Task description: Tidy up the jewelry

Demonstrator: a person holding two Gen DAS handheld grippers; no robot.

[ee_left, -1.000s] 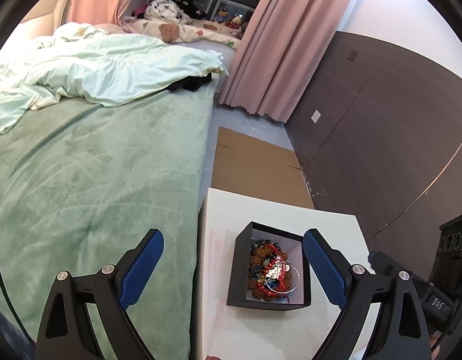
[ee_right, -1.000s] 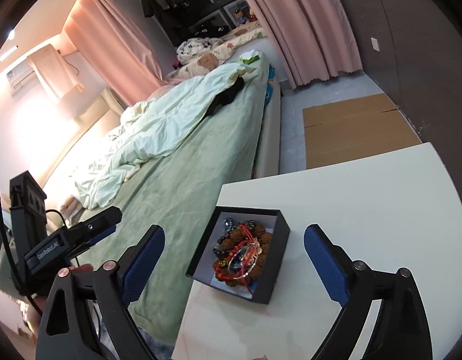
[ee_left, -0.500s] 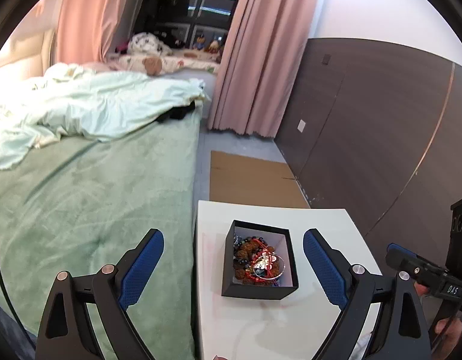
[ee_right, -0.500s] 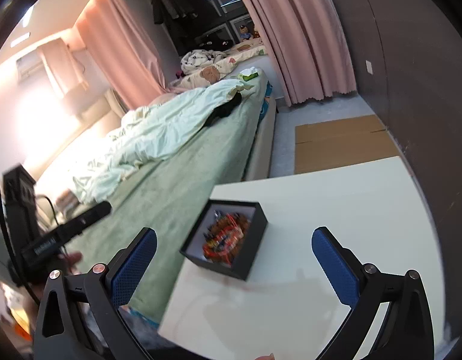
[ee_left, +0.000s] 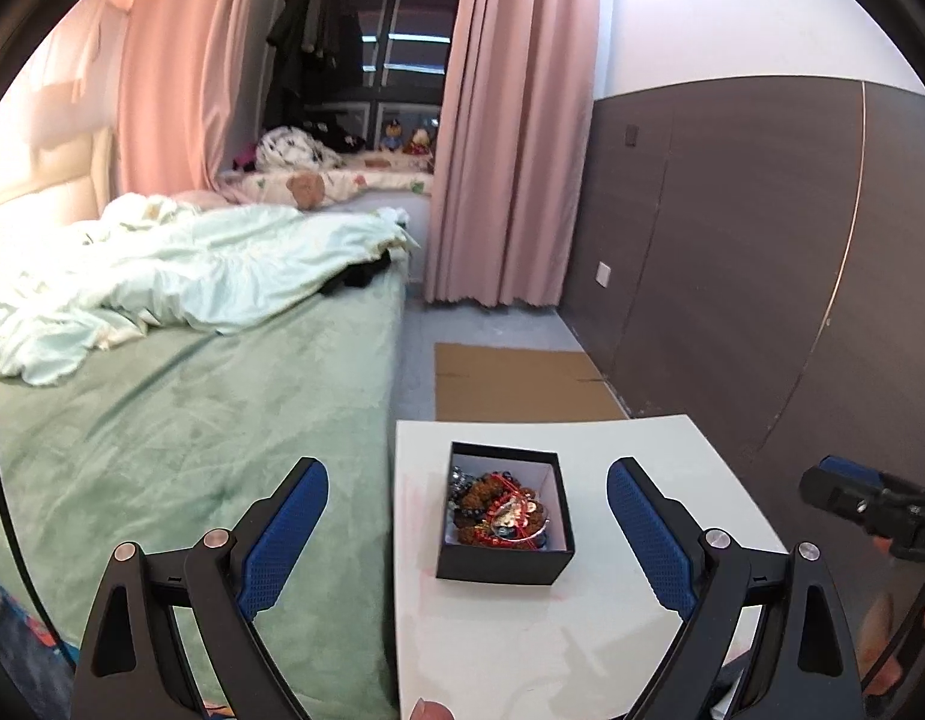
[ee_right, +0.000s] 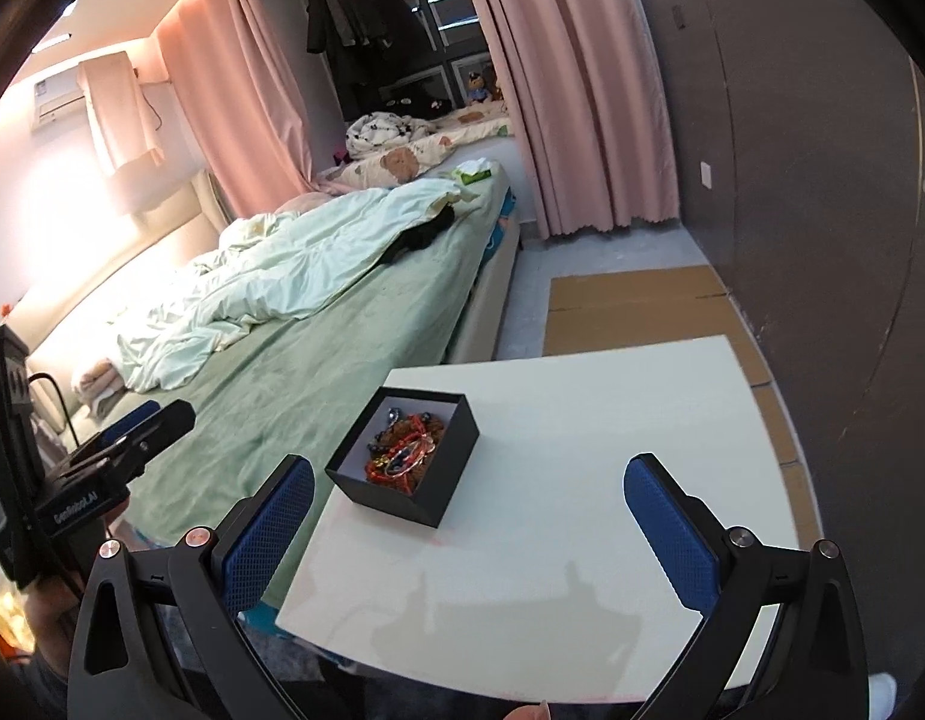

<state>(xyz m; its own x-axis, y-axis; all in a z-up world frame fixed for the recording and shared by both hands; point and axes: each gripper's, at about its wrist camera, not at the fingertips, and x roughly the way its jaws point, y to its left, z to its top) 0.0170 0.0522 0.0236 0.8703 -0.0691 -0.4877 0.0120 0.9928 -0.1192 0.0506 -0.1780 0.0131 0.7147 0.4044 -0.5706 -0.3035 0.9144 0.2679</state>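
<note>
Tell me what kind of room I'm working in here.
A bedroom, by the look of it: a bed with a rumpled duvet, pink curtains, and stuffed toys along the window ledge.

The box (ee_left: 505, 531) sits on the table (ee_left: 636, 462) toward its left side, with the jewelry (ee_left: 498, 507) heaped inside it. Left of the table lies the bed (ee_left: 192, 420), a duvet (ee_left: 192, 264) bunched at its far end. Behind the table a cardboard sheet (ee_left: 516, 381) lies on the floor, curtains (ee_left: 510, 150) beyond

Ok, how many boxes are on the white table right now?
1: a black box of tangled jewelry near the table's bed-side edge. Nothing else visible on it.
</note>
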